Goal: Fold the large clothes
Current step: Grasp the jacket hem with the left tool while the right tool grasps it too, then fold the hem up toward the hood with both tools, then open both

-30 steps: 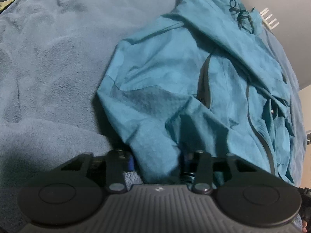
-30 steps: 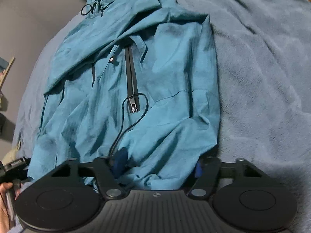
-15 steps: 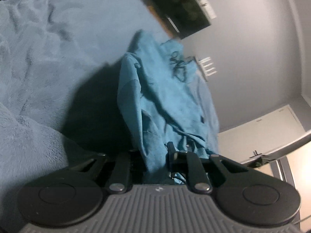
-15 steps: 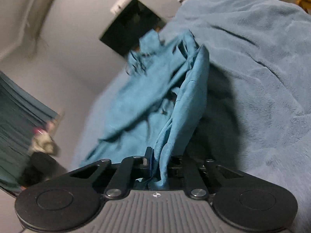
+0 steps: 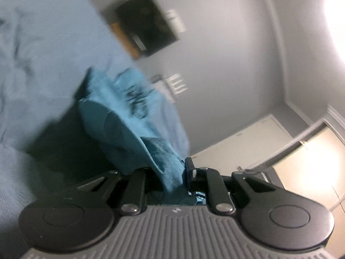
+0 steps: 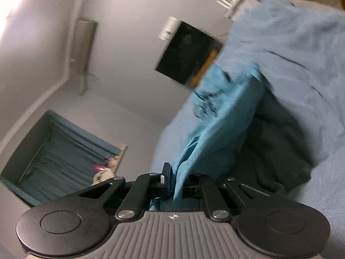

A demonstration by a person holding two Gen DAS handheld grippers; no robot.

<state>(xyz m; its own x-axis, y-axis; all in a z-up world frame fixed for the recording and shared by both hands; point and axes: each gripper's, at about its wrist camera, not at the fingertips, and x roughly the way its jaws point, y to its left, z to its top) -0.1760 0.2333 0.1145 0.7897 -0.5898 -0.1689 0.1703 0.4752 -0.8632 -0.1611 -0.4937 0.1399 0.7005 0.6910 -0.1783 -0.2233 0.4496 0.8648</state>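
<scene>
While both cameras are blurred, the teal jacket (image 5: 120, 125) is plain enough in each, lifted at its near end off the light blue blanket (image 5: 38, 49) that covers the bed. In the left wrist view the blanket lies left of the jacket, with a dark shadow between them; the left claw (image 5: 172, 179) is clamped on a bunched fold of the jacket's near edge, and the cloth runs up and away from it toward the dark drawcords (image 5: 135, 95). Right of the jacket hangs a black screen (image 5: 148, 21) on the grey wall. In the right wrist view a teal curtain (image 6: 60, 151) shows far left of the jacket, then the same black screen (image 6: 187, 51) above it. The right claw (image 6: 175, 179) pinches the jacket (image 6: 224, 116) tight, cloth spilling below the pads. Right of the jacket lies its shadow, then the blanket (image 6: 291, 43).
</scene>
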